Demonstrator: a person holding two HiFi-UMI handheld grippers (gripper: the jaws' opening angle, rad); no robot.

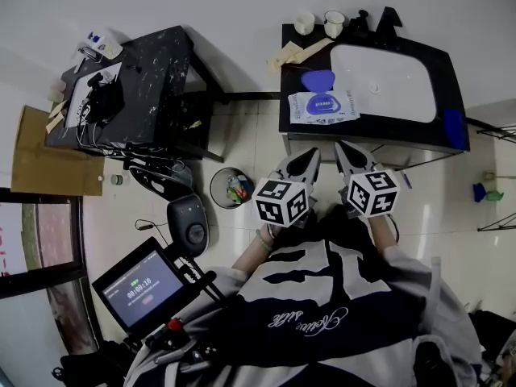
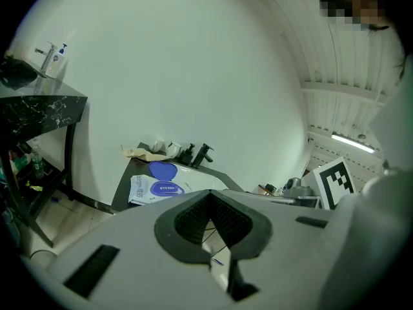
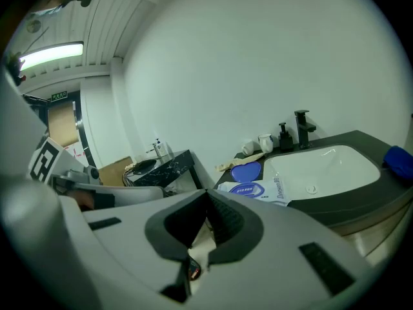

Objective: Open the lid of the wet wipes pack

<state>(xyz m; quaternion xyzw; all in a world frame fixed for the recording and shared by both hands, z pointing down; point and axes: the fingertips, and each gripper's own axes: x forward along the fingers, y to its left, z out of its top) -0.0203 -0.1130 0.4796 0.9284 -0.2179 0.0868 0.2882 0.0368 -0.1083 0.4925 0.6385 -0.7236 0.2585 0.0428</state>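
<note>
Counter (image 1: 450, 75), wipes pack (image 1: 322, 107) open, left tongs (image 1: 300, 166), right tongs (image 1: 352, 158) closed, pointing forward

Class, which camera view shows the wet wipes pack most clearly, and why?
The head view: it looks down on the whole wet wipes pack, lying on the counter beside the sink with its blue lid flipped open. Both gripper views catch it small, distant and at a shallow angle.

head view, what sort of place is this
Probably a bathroom or washroom: a white sink set in a dark counter, a black tap behind it, and a wet wipes pack beside the sink.
</note>
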